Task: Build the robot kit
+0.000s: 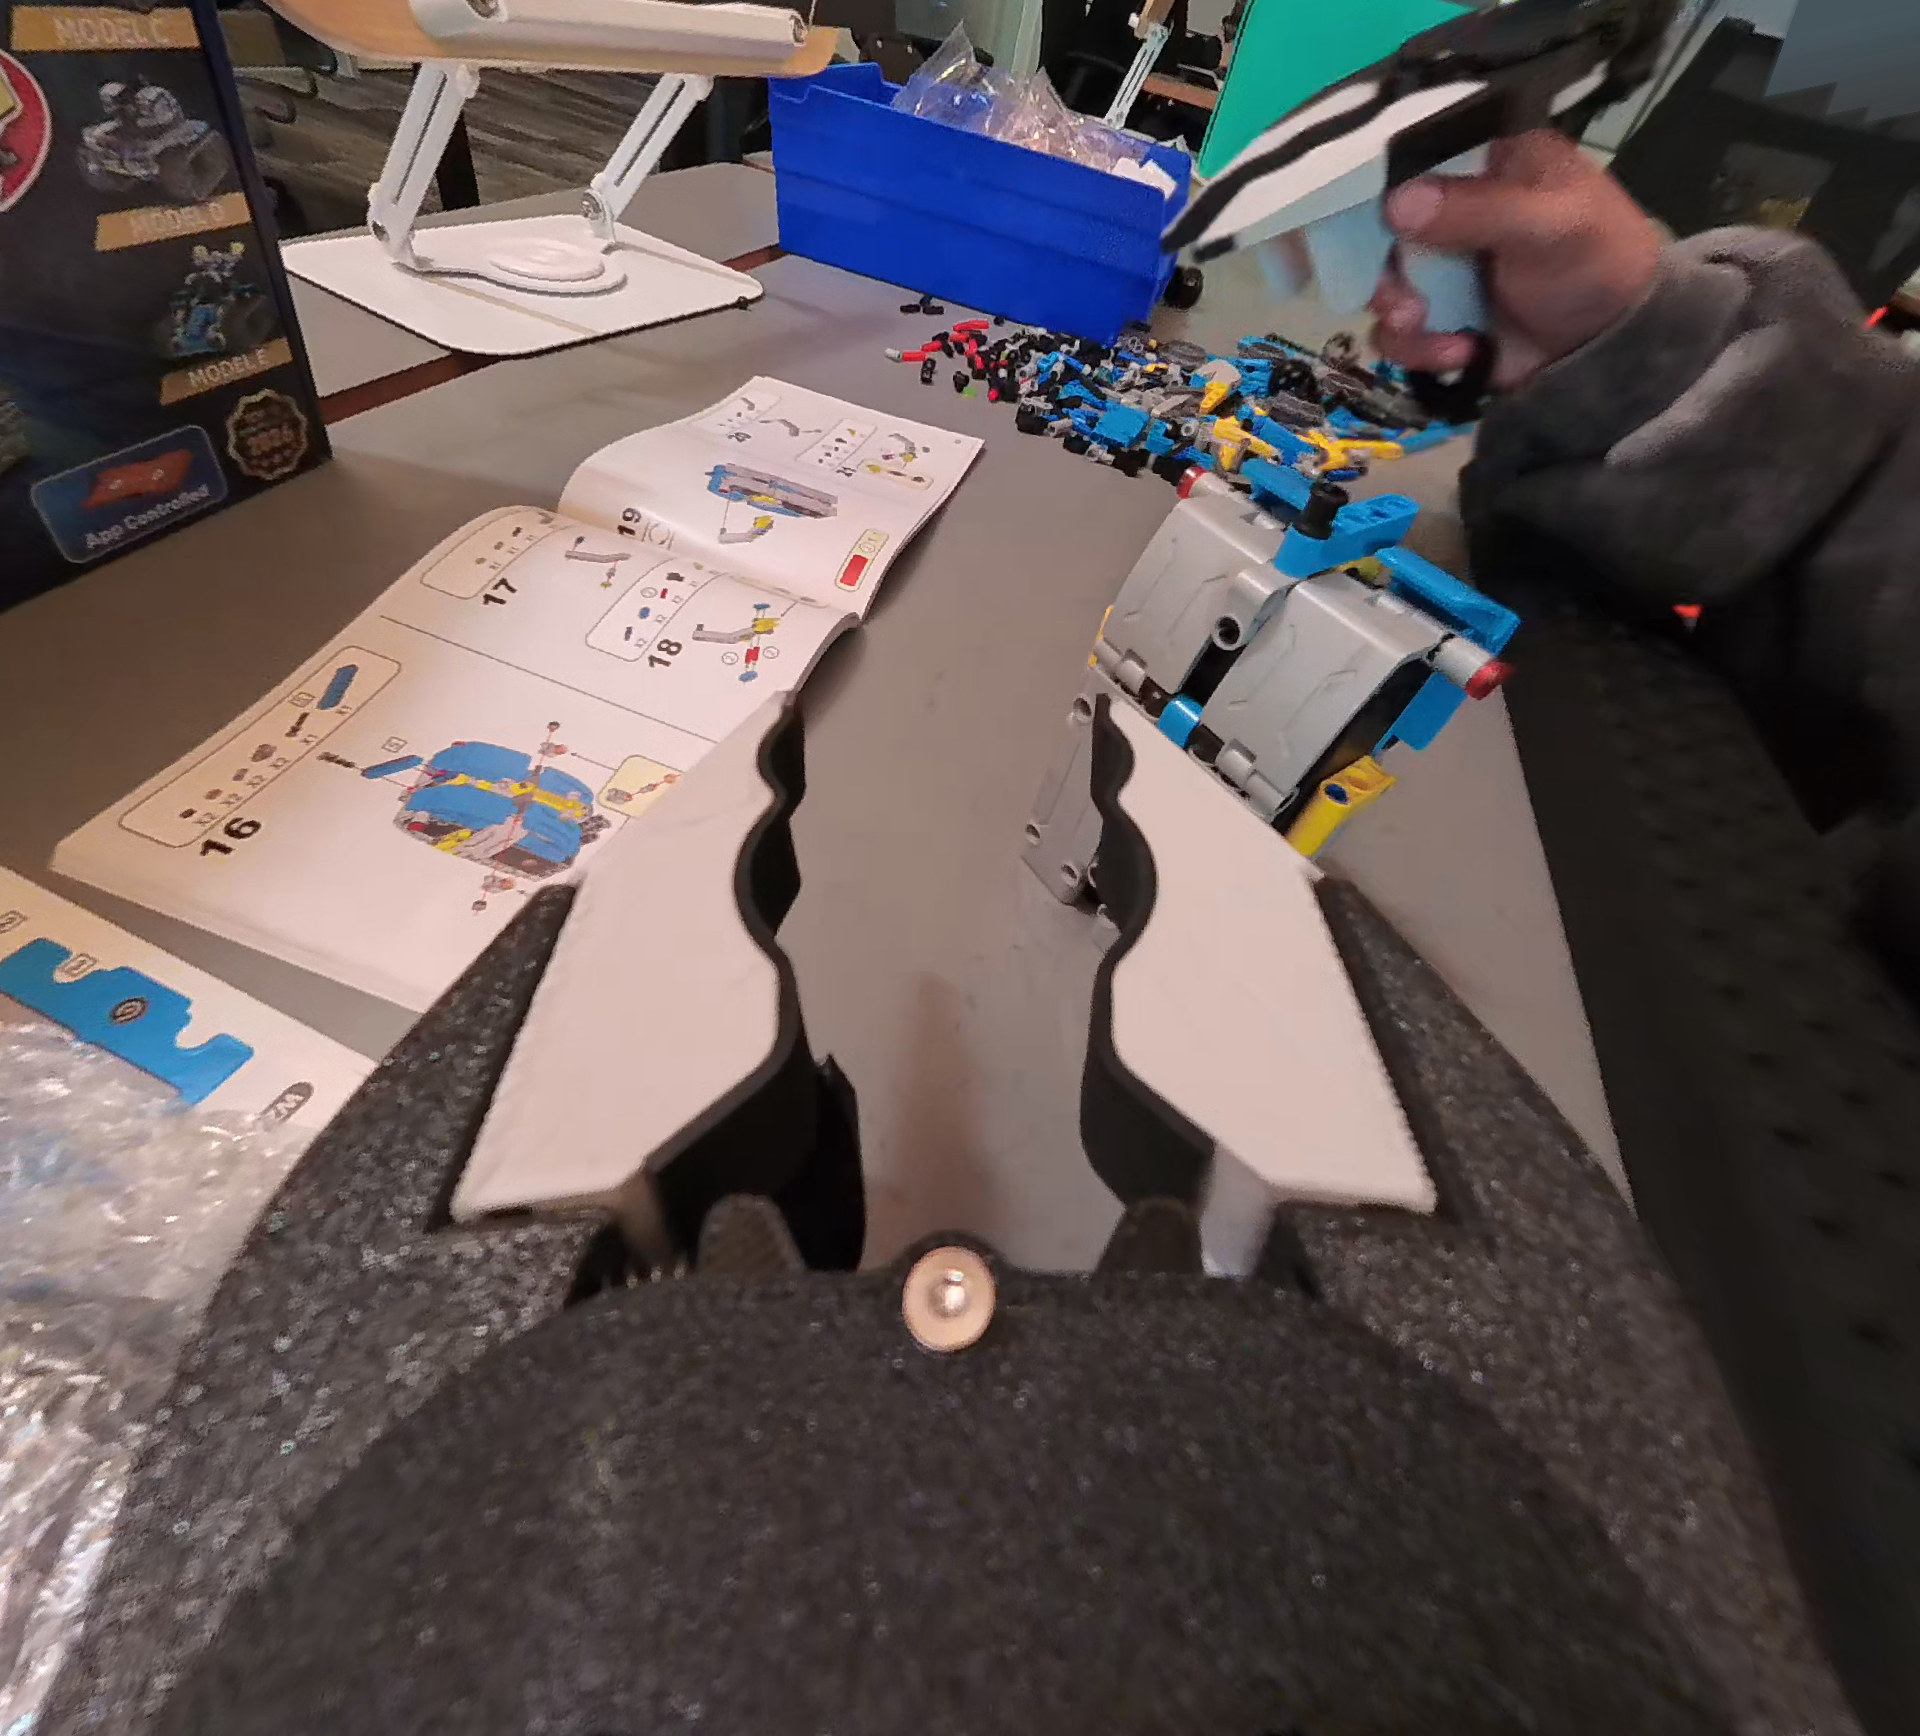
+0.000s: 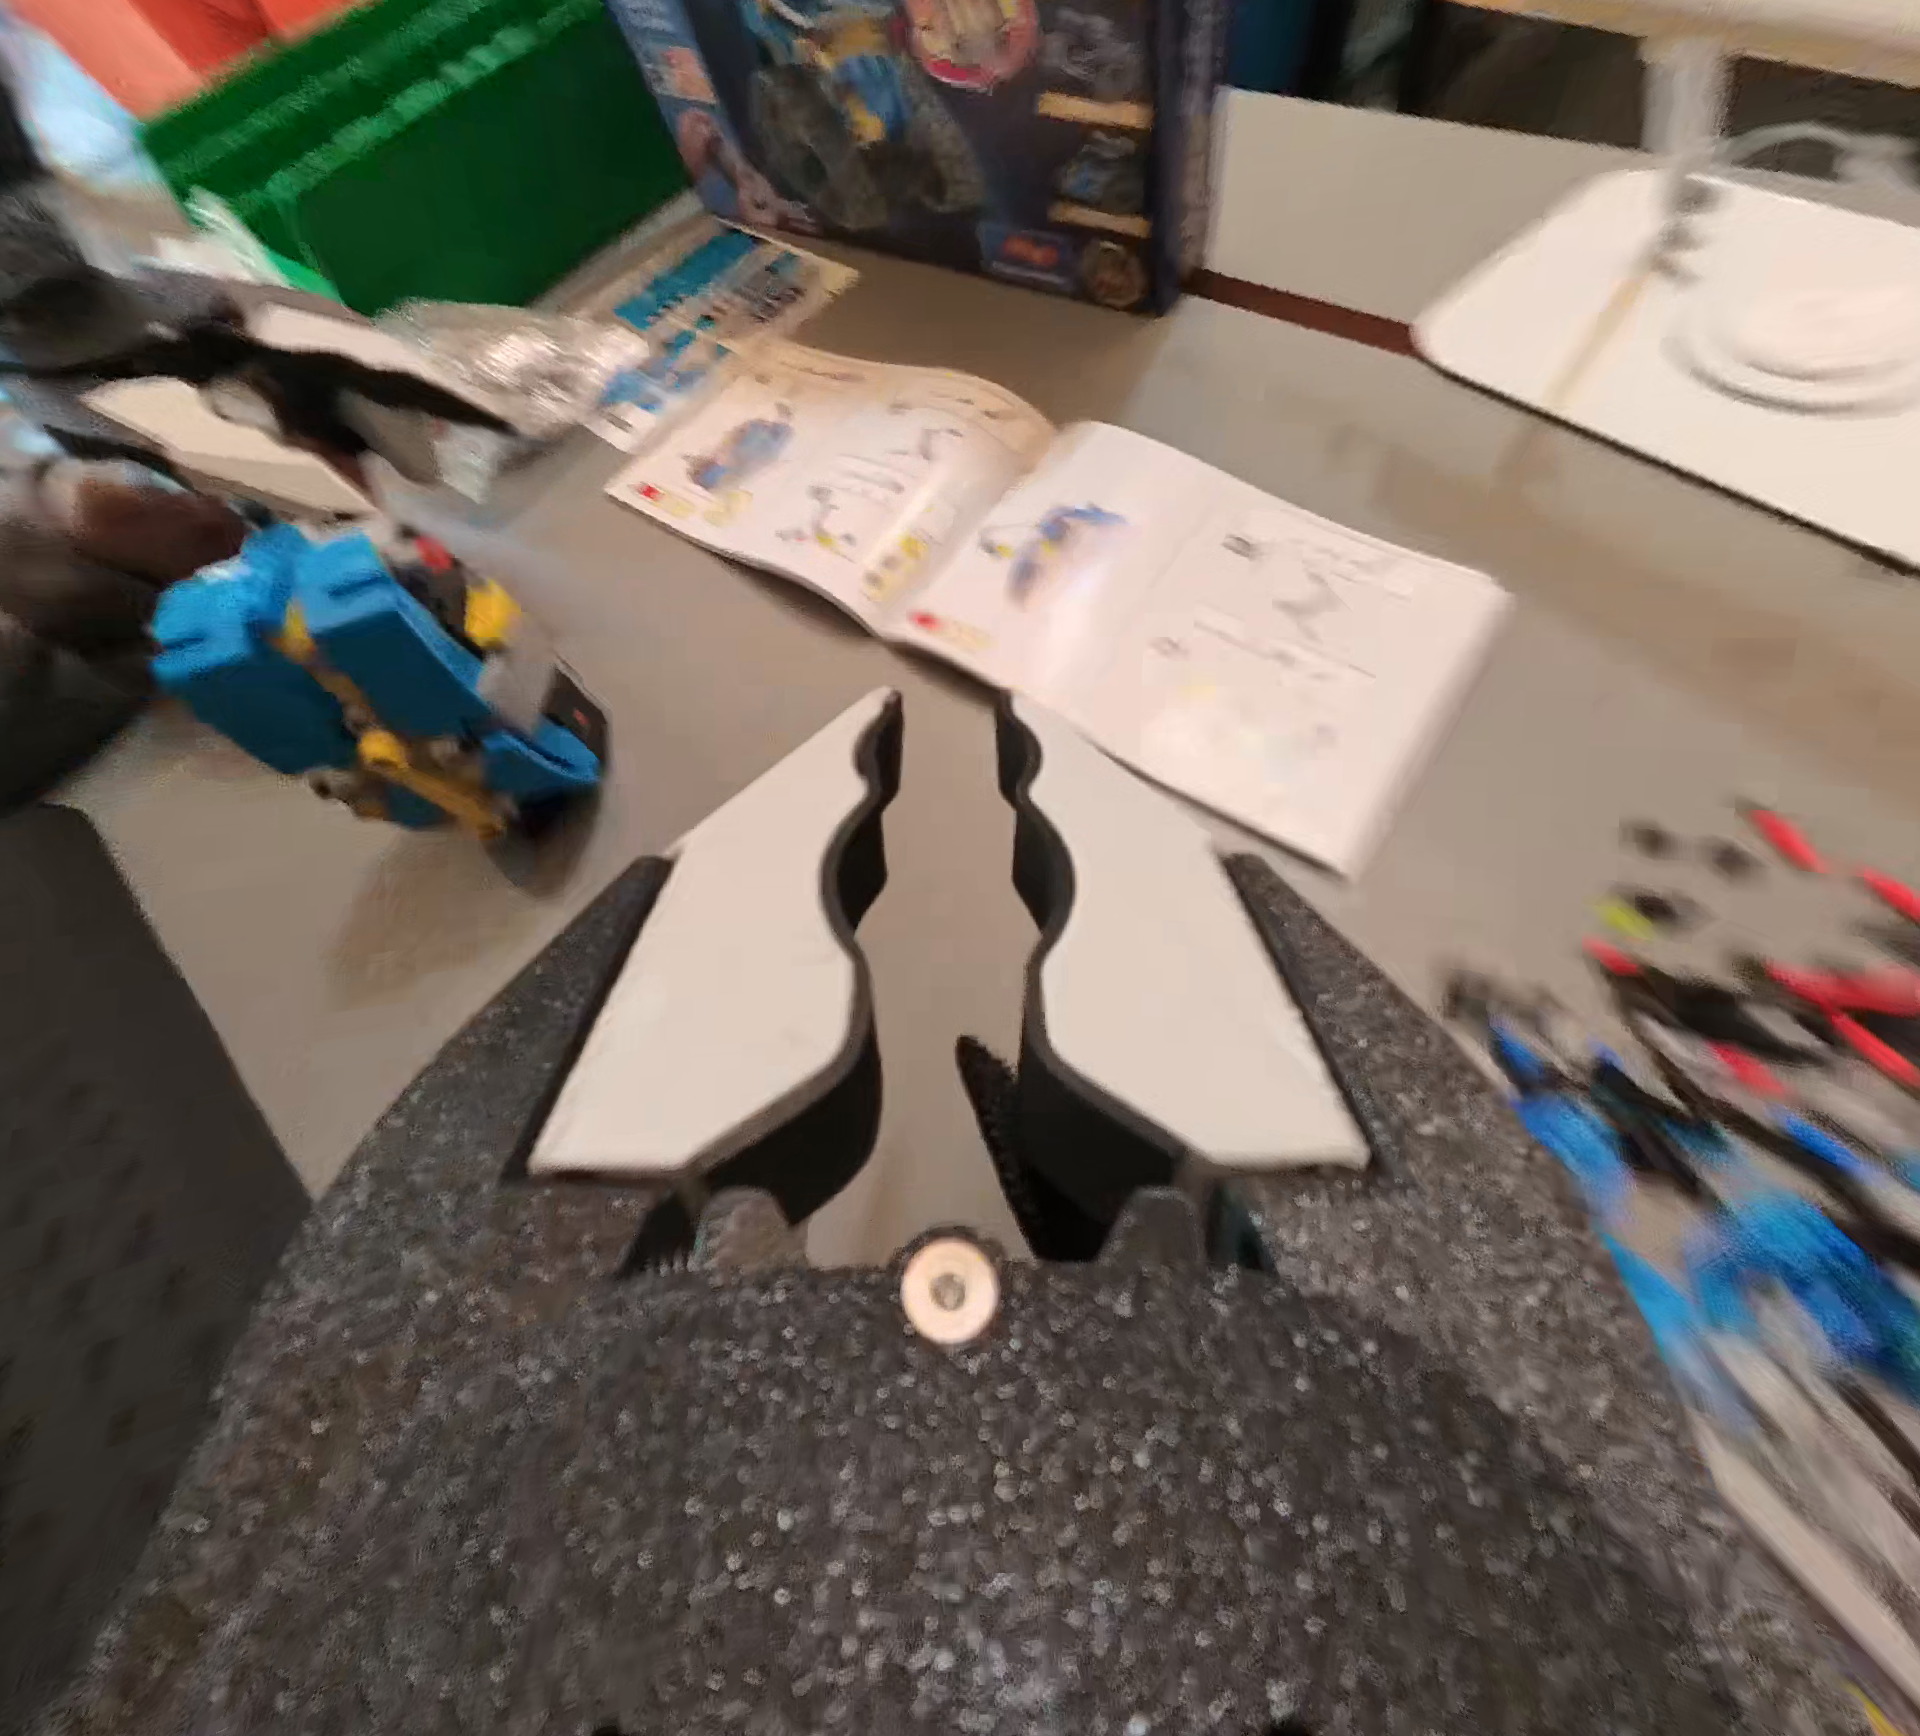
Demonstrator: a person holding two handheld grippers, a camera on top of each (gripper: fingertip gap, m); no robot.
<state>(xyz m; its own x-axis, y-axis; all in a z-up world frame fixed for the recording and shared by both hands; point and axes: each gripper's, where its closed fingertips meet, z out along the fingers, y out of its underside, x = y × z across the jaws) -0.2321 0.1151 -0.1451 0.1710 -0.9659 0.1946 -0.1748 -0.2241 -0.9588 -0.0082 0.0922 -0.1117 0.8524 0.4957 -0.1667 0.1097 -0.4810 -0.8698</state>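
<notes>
A partly built brick model (image 1: 1299, 637) of grey panels with blue and yellow pieces stands on the grey table; it also shows in the right wrist view (image 2: 364, 678). My left gripper (image 1: 945, 730) is open and empty. Its right fingertip (image 1: 1117, 751) is against the model's near grey panel, and the model lies outside the jaws. My right gripper (image 2: 951, 715) hangs above the table in a blurred view, its jaws narrowly apart with nothing between them. A hand holds it up at the far right of the left wrist view (image 1: 1195, 232). The left gripper (image 2: 260, 419) shows just behind the model.
An open instruction booklet (image 1: 623, 647) (image 2: 1039, 564) lies mid-table. Loose small pieces (image 1: 1195, 398) (image 2: 1766, 1063) are spread before a blue bin (image 1: 966, 221). A dark kit box (image 1: 125, 232) (image 2: 935, 55), white stand (image 1: 520, 263), green bin (image 2: 416, 128) and bubble wrap (image 1: 83, 1219) ring the table. The tips of one gripper are about 25 cm away from the tips of the other.
</notes>
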